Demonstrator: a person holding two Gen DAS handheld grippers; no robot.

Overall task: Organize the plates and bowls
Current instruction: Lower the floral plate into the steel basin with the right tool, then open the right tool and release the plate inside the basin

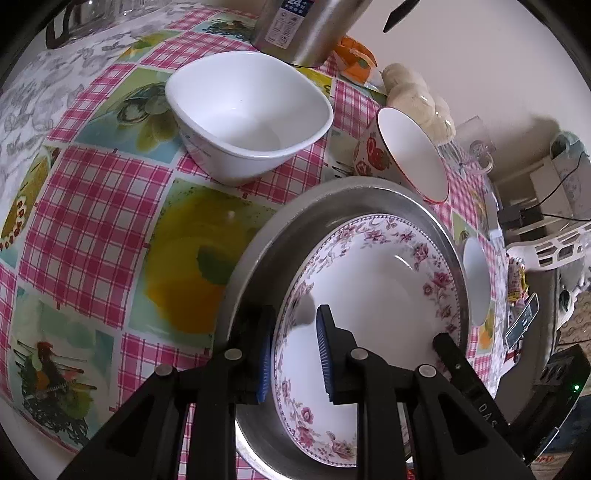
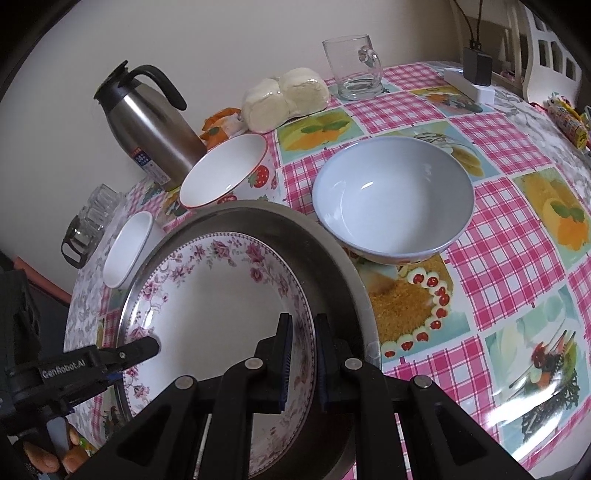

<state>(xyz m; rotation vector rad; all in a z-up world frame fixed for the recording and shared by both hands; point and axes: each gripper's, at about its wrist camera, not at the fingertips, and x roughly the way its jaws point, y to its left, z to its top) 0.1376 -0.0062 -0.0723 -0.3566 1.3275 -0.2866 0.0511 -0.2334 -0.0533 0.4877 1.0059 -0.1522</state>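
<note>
A floral plate (image 1: 376, 280) (image 2: 214, 295) lies inside a steel dish (image 1: 258, 258) (image 2: 332, 258) on the checked tablecloth. My left gripper (image 1: 293, 354) straddles the floral plate's near rim with a gap between pads and rim. My right gripper (image 2: 303, 363) straddles the opposite rim, pads close on it. A white square bowl (image 1: 251, 114) (image 2: 129, 247), a strawberry bowl (image 1: 406, 151) (image 2: 225, 170) and a pale blue bowl (image 2: 393, 199) stand behind the dish.
A steel thermos jug (image 2: 147, 122) (image 1: 306, 26), bagged buns (image 2: 284, 96), a glass mug (image 2: 354, 66) and a glass jar (image 2: 88, 221) stand along the back. A power strip (image 2: 469, 85) lies at the far right edge.
</note>
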